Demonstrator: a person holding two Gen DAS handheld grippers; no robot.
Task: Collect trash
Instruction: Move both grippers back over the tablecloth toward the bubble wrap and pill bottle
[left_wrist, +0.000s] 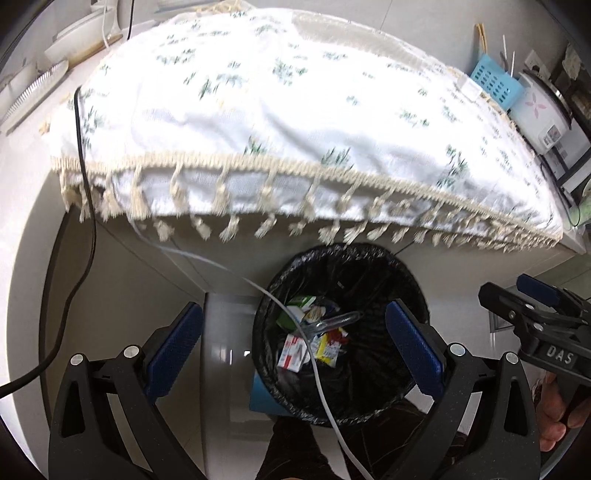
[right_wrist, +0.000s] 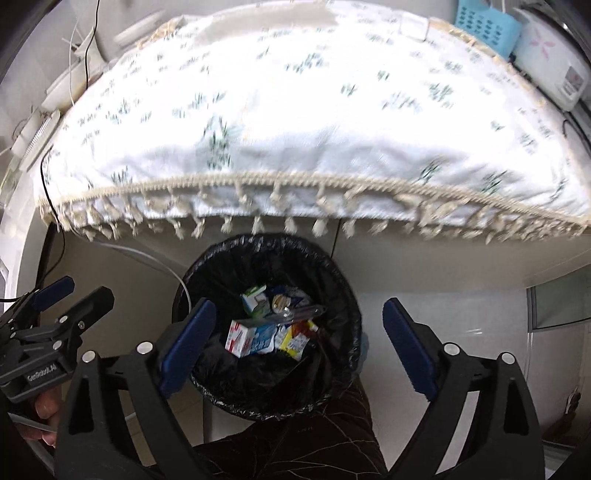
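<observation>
A bin with a black liner (left_wrist: 369, 273) (right_wrist: 229, 376) stands on the floor under the table's front edge. Inside lie several pieces of trash: small cartons (left_wrist: 293, 352) (right_wrist: 251, 338), wrappers (left_wrist: 327, 349) (right_wrist: 293, 341) and a clear plastic tube (left_wrist: 338, 319) (right_wrist: 299, 314). My left gripper (left_wrist: 293, 349) is open and empty above the bin. My right gripper (right_wrist: 299, 341) is open and empty above the bin too. The right gripper shows at the right edge of the left wrist view (left_wrist: 517, 295); the left one shows at the left edge of the right wrist view (right_wrist: 74, 295).
A table with a white floral cloth and tassel fringe (left_wrist: 295, 122) (right_wrist: 295, 110) overhangs the bin. A blue basket (left_wrist: 495, 83) and a rice cooker (left_wrist: 543, 114) stand at its far right. A black cable (left_wrist: 83, 206) and a white cable (left_wrist: 314, 354) hang by the bin.
</observation>
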